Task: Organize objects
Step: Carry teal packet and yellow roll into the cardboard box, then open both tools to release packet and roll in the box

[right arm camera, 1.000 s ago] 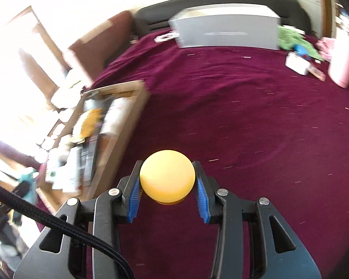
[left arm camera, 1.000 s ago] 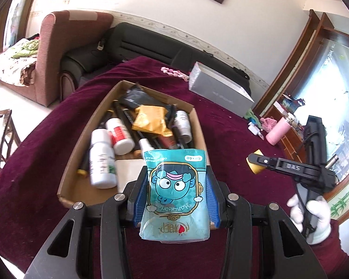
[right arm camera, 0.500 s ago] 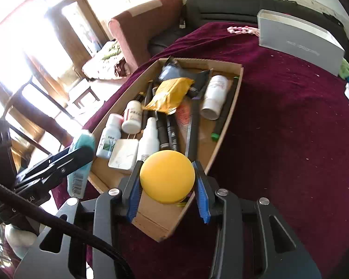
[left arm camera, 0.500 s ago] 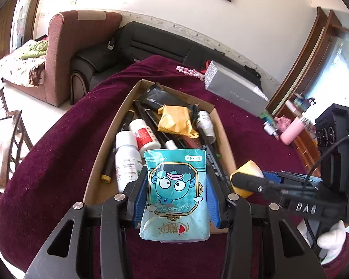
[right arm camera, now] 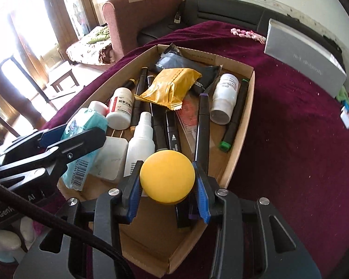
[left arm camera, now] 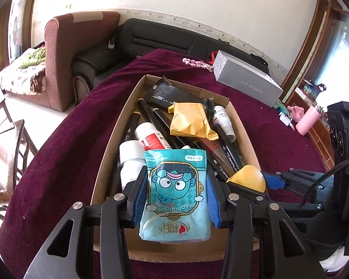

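My left gripper (left arm camera: 174, 197) is shut on a teal cartoon packet (left arm camera: 174, 195) and holds it over the near end of the cardboard box (left arm camera: 114, 139). My right gripper (right arm camera: 167, 181) is shut on a round yellow object (right arm camera: 167, 176) and holds it over the box's (right arm camera: 244, 121) near right part. The yellow object (left arm camera: 247, 179) and right gripper show at the right of the left wrist view; the packet (right arm camera: 83, 127) and left gripper show at the left of the right wrist view. The box holds bottles, markers, a yellow pouch (right arm camera: 169, 86) and a black pouch (left arm camera: 167, 95).
The box sits on a maroon tablecloth (right arm camera: 290, 139). A grey carton (left arm camera: 246, 81) lies at the table's far side, with pink beads (left arm camera: 195, 62) beside it. A pink bottle (left arm camera: 307, 118) and small items lie far right. Sofas stand behind the table.
Both grippers have moved in over the near end of the box, each still holding its object. The right gripper swung left from the bare cloth to above the box.
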`<state>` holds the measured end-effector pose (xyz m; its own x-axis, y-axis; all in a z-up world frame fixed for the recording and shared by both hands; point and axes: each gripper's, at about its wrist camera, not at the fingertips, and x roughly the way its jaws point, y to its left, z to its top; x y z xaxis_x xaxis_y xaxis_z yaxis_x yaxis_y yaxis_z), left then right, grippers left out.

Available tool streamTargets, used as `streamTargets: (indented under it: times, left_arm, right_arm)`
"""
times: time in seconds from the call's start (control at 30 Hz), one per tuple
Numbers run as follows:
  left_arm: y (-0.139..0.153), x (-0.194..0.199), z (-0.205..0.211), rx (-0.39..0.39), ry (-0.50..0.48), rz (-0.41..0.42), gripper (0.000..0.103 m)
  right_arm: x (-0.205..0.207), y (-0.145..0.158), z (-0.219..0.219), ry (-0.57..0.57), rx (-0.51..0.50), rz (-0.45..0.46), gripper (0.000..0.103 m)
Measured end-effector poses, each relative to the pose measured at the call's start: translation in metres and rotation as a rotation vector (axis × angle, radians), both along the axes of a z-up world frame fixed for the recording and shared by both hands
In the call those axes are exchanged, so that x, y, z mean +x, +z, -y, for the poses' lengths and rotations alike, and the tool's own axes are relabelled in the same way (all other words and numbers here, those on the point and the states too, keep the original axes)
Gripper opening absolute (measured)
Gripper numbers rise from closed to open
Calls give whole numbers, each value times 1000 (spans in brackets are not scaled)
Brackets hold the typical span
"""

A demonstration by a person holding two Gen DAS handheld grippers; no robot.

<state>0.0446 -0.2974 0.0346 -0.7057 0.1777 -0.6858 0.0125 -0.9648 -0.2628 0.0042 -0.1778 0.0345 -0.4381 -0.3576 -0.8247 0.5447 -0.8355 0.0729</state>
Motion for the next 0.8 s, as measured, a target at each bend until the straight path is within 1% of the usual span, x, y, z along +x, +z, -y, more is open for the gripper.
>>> streamTargets:
  times: [0.17,0.3,0.47,0.57,0.6,0.63,0.7,0.73,0.8]
  left_arm:
    - [-1,-1,-1,-18,1,-18,42]
    - [-2,-3,-1,3,-1,-24,43]
    - [-4,-5,-1,25,-11,-26,47]
    - [-3,-3,2,69,-8,-40,55]
    - [-2,-2,2,71,-4,-46,61]
    - [1,0,2,54,12,-57,69]
    - [8,5,1,12,46,-73,72]
    - [13,8,3,4,64,-87,72]
    - [21,16,7,-1,108,-118,72]
  right_arm:
    - [0,1,5,-1,25,-31,39]
    - [-3,-1,6,-4,34,-30,39]
    - [-6,-6,7,-13,36,-26,39]
    - [-6,-7,8,-18,38,-22,39]
    - [-7,-8,8,-18,35,-20,39]
    - [-7,-8,8,-19,30,-17,39]
    - [-6,-6,8,-19,24,-26,44]
    - [-5,-4,8,-18,19,-33,50]
    - [0,3,7,-5,-11,-47,59]
